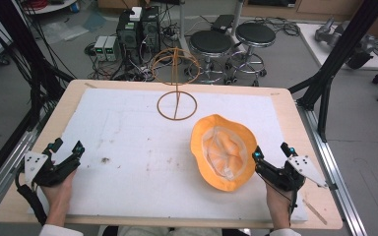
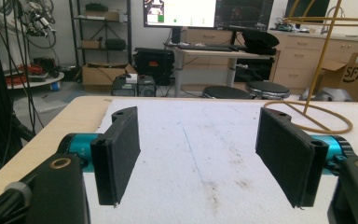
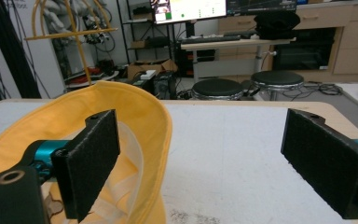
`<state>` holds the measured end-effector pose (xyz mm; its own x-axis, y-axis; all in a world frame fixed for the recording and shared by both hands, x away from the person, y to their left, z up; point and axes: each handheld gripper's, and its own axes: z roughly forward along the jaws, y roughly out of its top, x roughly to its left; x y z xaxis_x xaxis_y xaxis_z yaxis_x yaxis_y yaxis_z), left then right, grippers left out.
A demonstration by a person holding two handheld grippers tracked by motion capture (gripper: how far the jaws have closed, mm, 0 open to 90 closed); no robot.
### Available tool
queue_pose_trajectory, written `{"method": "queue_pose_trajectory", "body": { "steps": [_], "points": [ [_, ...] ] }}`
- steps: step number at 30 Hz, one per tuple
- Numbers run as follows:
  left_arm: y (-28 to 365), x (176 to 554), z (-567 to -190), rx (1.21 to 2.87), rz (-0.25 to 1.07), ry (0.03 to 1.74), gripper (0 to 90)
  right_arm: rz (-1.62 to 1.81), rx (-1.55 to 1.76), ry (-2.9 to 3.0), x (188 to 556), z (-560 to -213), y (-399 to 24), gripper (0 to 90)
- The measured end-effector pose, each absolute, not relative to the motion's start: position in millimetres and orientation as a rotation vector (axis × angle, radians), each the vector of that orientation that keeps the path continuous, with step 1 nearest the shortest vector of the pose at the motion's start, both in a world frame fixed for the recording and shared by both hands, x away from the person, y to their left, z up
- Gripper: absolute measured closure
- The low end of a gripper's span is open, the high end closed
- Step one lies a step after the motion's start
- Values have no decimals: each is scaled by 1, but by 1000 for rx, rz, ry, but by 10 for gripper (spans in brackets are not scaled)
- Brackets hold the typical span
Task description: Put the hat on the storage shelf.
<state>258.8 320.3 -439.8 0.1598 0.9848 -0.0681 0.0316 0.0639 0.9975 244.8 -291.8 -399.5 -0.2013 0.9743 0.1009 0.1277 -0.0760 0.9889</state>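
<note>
A yellow bucket hat (image 1: 224,152) lies upside down on the white mat (image 1: 128,142), right of the middle, its pale lining facing up. My right gripper (image 1: 271,151) is at the hat's right edge and stands open. In the right gripper view, its left jaw is over the hat's inside, and the yellow brim (image 3: 140,112) curves up between the two jaws without being pressed. My left gripper (image 1: 68,146) rests near the front left of the mat, open with nothing between its jaws (image 2: 205,154). A thin wire hat stand (image 1: 176,86) is upright at the back middle of the mat.
The wooden table's rim (image 1: 10,206) frames the mat. Beyond the far edge, two black stools (image 1: 211,44) and computer boxes (image 1: 138,29) stand on the floor. Black frame posts (image 1: 339,54) rise at the right. Stains mark the mat's middle (image 1: 106,160).
</note>
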Motion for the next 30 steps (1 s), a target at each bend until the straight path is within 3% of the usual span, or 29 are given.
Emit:
{"method": "queue_pose_trajectory", "body": {
  "steps": [14,30],
  "points": [
    [320,260,-440,1241,1021,1145,304,1346,1288,1558,250,-392,-288,106],
    [321,260,-440,1243,1023,1145,305,1341,1554,1808,271,-400,-288,108]
  ]
}}
